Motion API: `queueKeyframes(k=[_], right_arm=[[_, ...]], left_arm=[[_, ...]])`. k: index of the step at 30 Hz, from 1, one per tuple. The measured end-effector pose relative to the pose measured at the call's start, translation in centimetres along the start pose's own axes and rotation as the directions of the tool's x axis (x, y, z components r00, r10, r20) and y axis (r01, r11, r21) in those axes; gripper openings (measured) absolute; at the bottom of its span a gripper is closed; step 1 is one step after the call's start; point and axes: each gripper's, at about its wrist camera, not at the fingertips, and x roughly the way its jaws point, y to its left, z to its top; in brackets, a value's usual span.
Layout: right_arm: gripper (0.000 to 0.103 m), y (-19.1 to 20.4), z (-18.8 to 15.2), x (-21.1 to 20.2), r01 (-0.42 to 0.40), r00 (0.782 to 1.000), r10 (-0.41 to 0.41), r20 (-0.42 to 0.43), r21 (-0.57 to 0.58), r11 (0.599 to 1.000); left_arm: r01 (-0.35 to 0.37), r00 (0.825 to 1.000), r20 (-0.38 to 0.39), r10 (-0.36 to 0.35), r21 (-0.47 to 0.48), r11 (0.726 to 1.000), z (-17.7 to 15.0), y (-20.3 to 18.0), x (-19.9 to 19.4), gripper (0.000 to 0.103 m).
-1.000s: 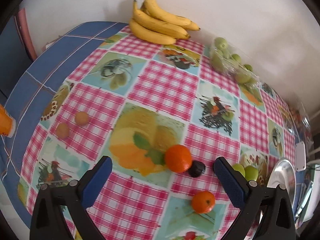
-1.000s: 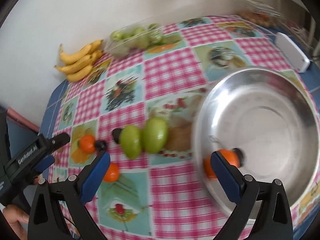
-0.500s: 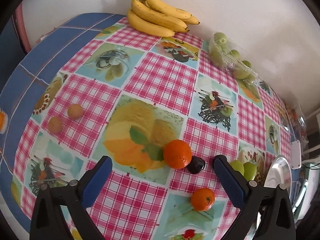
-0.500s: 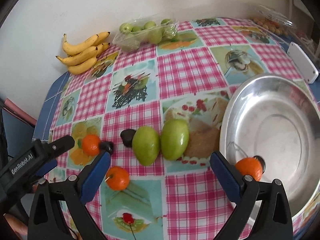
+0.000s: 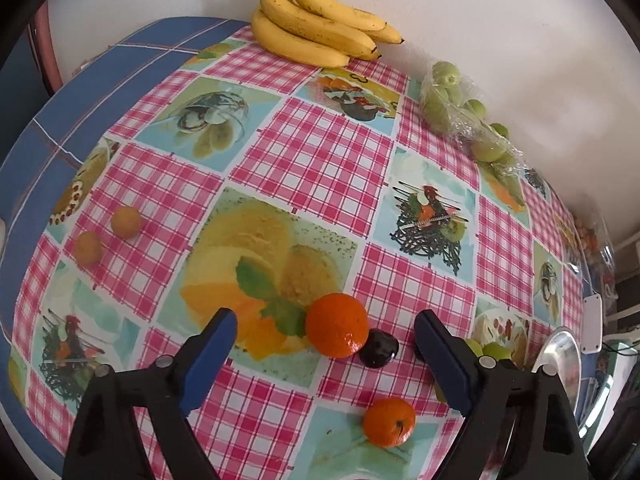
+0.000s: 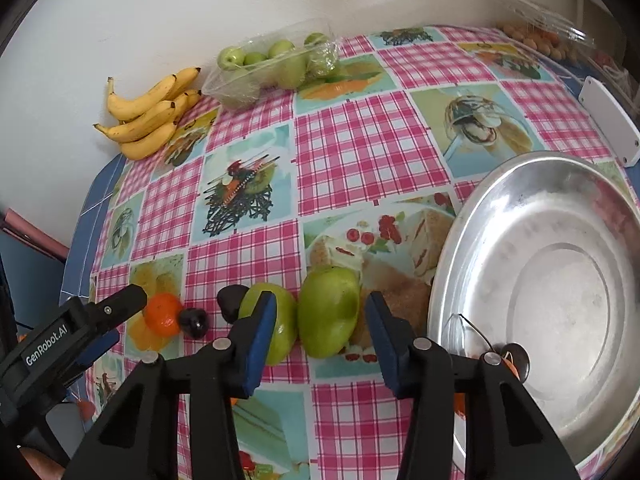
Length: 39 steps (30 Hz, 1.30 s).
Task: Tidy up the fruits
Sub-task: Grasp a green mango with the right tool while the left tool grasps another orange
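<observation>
My left gripper (image 5: 324,344) is open above a large orange (image 5: 337,325) and a dark plum (image 5: 378,348); a smaller orange (image 5: 389,421) lies nearer. My right gripper (image 6: 320,330) is open with its jaws either side of a green mango (image 6: 328,316); a second green mango (image 6: 272,326) sits behind the left finger. The silver bowl (image 6: 480,240) is at the right, with an orange (image 6: 510,362) mostly hidden behind my right finger. The left gripper also shows in the right wrist view (image 6: 80,328), beside the large orange (image 6: 162,314).
Bananas (image 5: 320,32) and a clear tray of green fruit (image 5: 460,112) lie by the wall. Two small yellow fruits (image 5: 126,222) sit at the left. A white box (image 6: 608,120) and a clear container (image 6: 548,36) are behind the bowl. Another dark plum (image 6: 230,304) lies by the mangoes.
My right gripper swung left from the bowl to the green mangoes and its jaws narrowed. My left gripper moved forward and lower toward the large orange.
</observation>
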Motion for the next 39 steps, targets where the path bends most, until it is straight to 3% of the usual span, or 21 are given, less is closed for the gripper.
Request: queueKeyframes(k=[8,12,15,28,31,39], right_arm=[[0.044,-0.6,0.3,1.6,0.008,0.999,-0.007,-0.038,0.021,1.000],[0.044,-0.8,0.4,1.8,-0.003,0.999,0.004,-0.038,0.030,1.000],[0.044,-0.9,0.5,2.0,-0.015,0.999,0.016,-0.040,0.040,0.999],[0.044,-1.2,0.5,2.2,-0.047,0.997,0.051,-0.049,0.082,0.996],[0.039,-1.0,0.4,2.1,-0.058,0.997,0.061,-0.043,0.084,0.995],[0.039,-1.2,0.4,1.5,-0.080,0.996,0.084,-0.037,0.097,0.992]], left_arm=[[0.007,0.999,-0.038,-0.008,-0.024,1.000,0.1,0.3,2.0,0.060],[0.032,0.998,-0.055,-0.034,-0.040,0.999,0.0,0.3,2.7,0.054],[0.058,0.996,-0.070,-0.061,-0.044,0.997,-0.1,0.1,3.1,0.041],[0.045,0.996,-0.069,-0.049,-0.051,0.998,-0.1,0.2,2.9,0.041],[0.043,0.997,-0.068,-0.047,-0.056,0.998,-0.1,0.4,2.5,0.041],[0.056,0.998,-0.008,-0.056,-0.051,0.997,0.6,0.1,0.2,0.041]])
